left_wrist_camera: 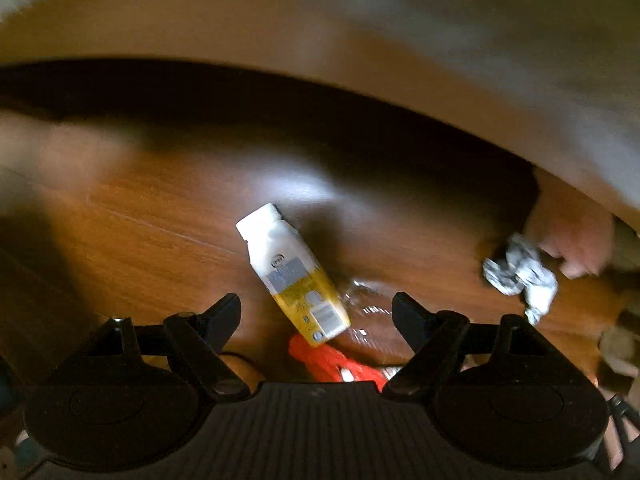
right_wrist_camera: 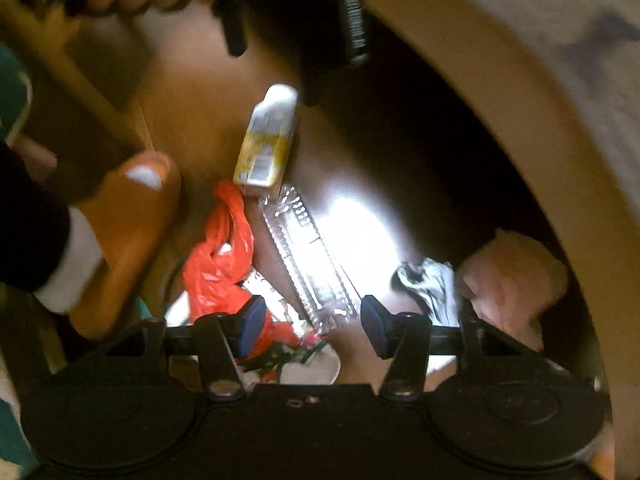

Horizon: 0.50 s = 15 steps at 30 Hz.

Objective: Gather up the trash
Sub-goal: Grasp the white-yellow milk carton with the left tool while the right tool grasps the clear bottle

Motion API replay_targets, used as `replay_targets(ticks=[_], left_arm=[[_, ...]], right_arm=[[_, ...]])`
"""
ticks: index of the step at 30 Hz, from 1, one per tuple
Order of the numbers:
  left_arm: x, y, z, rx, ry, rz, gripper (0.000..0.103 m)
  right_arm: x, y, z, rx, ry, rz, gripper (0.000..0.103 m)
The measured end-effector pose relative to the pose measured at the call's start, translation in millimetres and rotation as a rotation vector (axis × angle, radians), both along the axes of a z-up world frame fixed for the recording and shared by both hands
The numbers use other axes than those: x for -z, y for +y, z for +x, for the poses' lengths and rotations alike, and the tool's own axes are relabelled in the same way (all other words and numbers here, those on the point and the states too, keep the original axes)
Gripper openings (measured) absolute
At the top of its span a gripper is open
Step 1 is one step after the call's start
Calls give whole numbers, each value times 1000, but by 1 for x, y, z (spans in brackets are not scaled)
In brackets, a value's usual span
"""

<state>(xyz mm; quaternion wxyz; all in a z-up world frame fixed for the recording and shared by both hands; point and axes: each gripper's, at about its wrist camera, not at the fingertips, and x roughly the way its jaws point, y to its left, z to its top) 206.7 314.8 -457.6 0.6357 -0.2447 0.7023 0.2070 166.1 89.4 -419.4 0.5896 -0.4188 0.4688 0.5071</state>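
A white and yellow drink carton [left_wrist_camera: 294, 274] lies on the wooden floor; it also shows in the right wrist view [right_wrist_camera: 266, 142]. Below it lie a red plastic bag [left_wrist_camera: 334, 362] [right_wrist_camera: 220, 256] and a clear plastic tray [left_wrist_camera: 366, 312] [right_wrist_camera: 308, 256]. A crumpled white paper [left_wrist_camera: 520, 274] [right_wrist_camera: 430, 284] lies to the right. My left gripper [left_wrist_camera: 316, 316] is open just above the carton's lower end. My right gripper [right_wrist_camera: 312, 316] is open over the near end of the clear tray. Both are empty.
A tan bed frame [left_wrist_camera: 360, 52] [right_wrist_camera: 500, 92] curves over the floor, dark beneath. A foot in an orange slipper [right_wrist_camera: 128, 236] stands left of the red bag. A pink crumpled thing [right_wrist_camera: 516, 280] lies beside the paper. More litter lies under the right gripper.
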Motion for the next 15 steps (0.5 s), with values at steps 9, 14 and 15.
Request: replay_targets(ticks=[9,14,15], left_arm=[[78,25,-9,-123,50,-42,83],[102,21,-10,-132,59,-58,83],[106,20,-9,-130,63,-58,83]], right_arm=[[71,32,4,-91,-40,-54,53],[95,43,4,-108,-15,-77,53],[99,45,4,-109,-20,-81,53]])
